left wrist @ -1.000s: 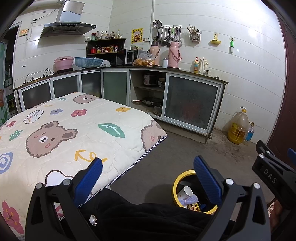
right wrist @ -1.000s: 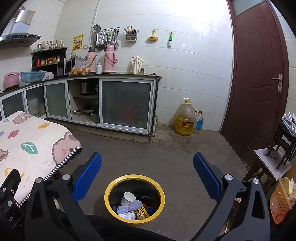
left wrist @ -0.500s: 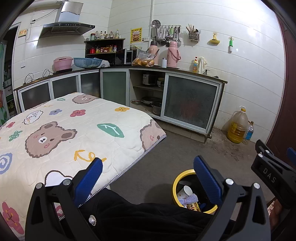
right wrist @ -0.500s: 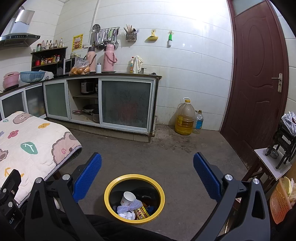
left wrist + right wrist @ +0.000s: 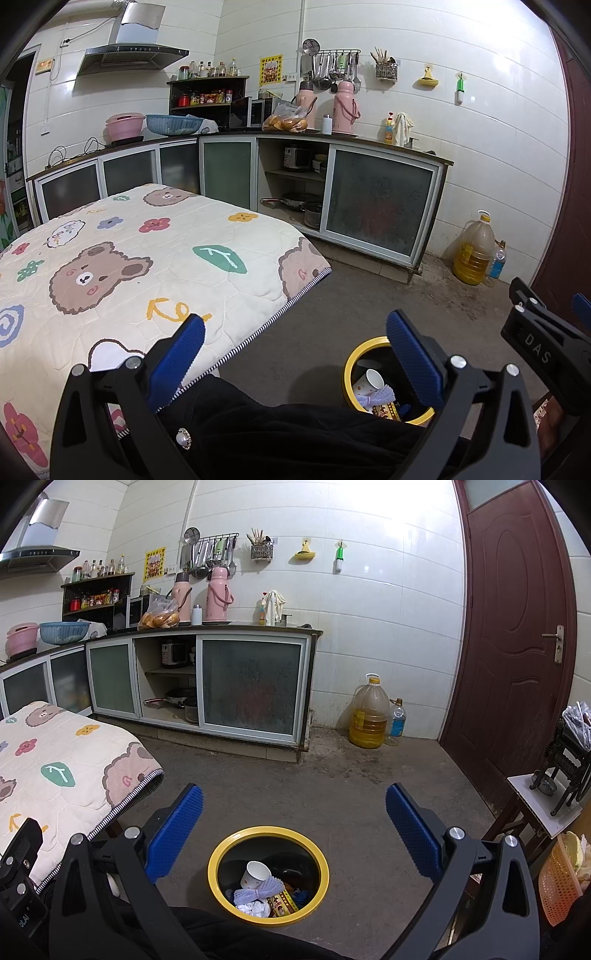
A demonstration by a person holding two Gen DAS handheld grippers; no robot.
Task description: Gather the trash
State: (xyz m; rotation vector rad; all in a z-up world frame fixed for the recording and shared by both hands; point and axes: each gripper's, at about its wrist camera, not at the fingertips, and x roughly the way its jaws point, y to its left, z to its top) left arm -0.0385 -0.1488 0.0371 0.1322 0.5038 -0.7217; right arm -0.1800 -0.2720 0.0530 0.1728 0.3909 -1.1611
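"DAS" on the right gripper (image 5: pixel 543 352), yellow wall poster (image 5: pixel 271 70) seemingly printed, illegible

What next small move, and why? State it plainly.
Probably sweep both cameras around for leftover trash. The left gripper and right gripper are open and hold nothing, the quilted table shows no litter, and the yellow-rimmed bin already holds a paper cup and wrappers, so nothing is in reach to pick.

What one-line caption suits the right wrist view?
Open right gripper above a yellow-rimmed bin holding a paper cup and wrappers.
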